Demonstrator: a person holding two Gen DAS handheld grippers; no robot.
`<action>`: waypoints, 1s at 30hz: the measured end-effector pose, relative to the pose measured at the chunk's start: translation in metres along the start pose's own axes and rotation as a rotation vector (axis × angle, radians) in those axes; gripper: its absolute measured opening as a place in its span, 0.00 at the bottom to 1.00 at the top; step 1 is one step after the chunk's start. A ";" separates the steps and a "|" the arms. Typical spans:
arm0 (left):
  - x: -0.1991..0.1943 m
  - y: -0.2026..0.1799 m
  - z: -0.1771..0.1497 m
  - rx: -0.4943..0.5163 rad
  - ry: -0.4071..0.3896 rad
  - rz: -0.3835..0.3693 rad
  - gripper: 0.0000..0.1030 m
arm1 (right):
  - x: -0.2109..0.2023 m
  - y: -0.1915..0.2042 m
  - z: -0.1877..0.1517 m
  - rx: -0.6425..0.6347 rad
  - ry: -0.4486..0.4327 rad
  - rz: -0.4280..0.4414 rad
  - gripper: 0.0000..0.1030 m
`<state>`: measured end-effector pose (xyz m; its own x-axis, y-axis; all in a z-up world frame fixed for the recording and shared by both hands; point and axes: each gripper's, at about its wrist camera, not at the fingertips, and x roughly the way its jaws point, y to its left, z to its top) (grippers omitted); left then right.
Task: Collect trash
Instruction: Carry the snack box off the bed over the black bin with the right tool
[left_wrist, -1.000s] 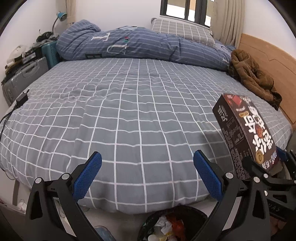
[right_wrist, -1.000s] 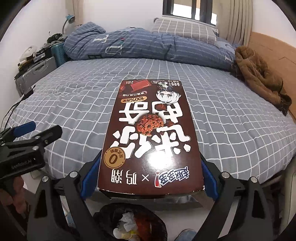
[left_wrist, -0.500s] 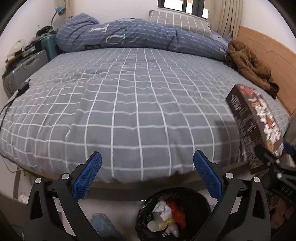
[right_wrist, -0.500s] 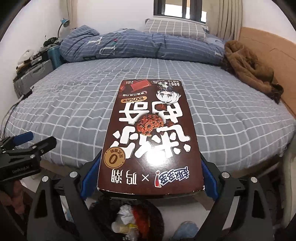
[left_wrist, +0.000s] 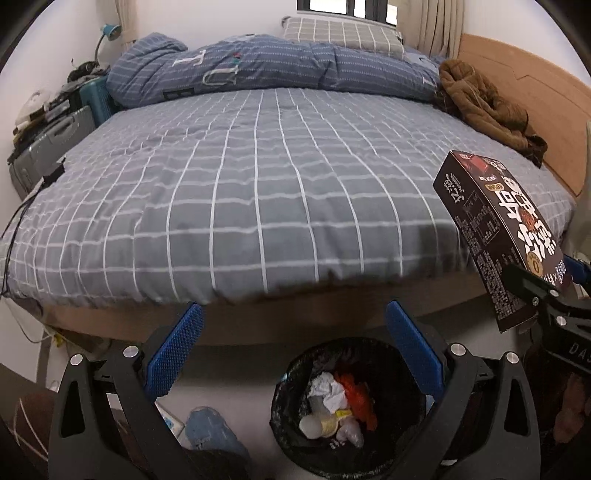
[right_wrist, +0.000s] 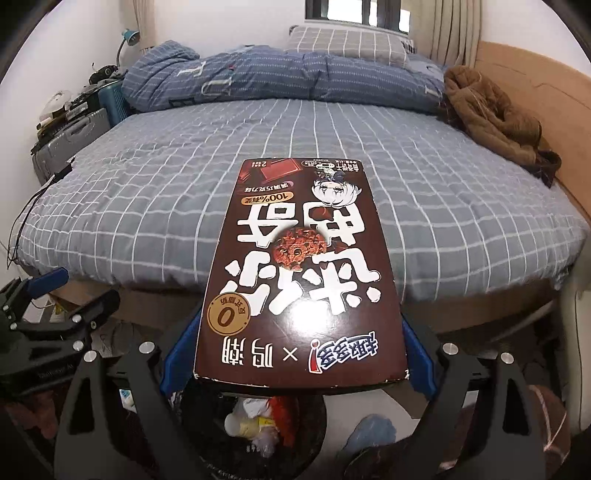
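One dark brown snack box (right_wrist: 301, 273) sits clamped flat between the two blue pads of the right gripper (right_wrist: 301, 363), printed face up, its far end projecting over the bed (right_wrist: 147, 192) edge. The left gripper (left_wrist: 293, 347) holds nothing; its two blue pads (left_wrist: 173, 354) stand spread wide apart. One black-lined trash bin (left_wrist: 295, 435) stands on the floor directly below both grippers, holding crumpled white paper, one orange-red wrapper and a pale bottle. On the bed lie one folded blue duvet (left_wrist: 266, 66), one checked pillow (left_wrist: 343, 33) and one brown jacket (left_wrist: 484, 107).
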<state>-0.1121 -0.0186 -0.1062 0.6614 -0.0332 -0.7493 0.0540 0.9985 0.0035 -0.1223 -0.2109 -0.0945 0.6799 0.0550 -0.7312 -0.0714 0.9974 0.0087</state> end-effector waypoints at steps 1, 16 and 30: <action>-0.001 0.001 -0.003 -0.007 0.008 0.000 0.95 | -0.001 0.001 -0.004 -0.005 0.012 0.003 0.85; -0.012 0.013 -0.035 -0.054 0.067 0.031 0.94 | -0.011 0.015 -0.038 -0.052 0.113 0.007 0.85; 0.036 0.008 -0.063 -0.022 0.210 0.022 0.94 | 0.032 0.019 -0.064 -0.053 0.273 -0.003 0.85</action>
<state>-0.1346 -0.0089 -0.1748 0.4918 -0.0044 -0.8707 0.0237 0.9997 0.0083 -0.1484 -0.1936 -0.1611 0.4587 0.0300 -0.8881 -0.1127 0.9933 -0.0246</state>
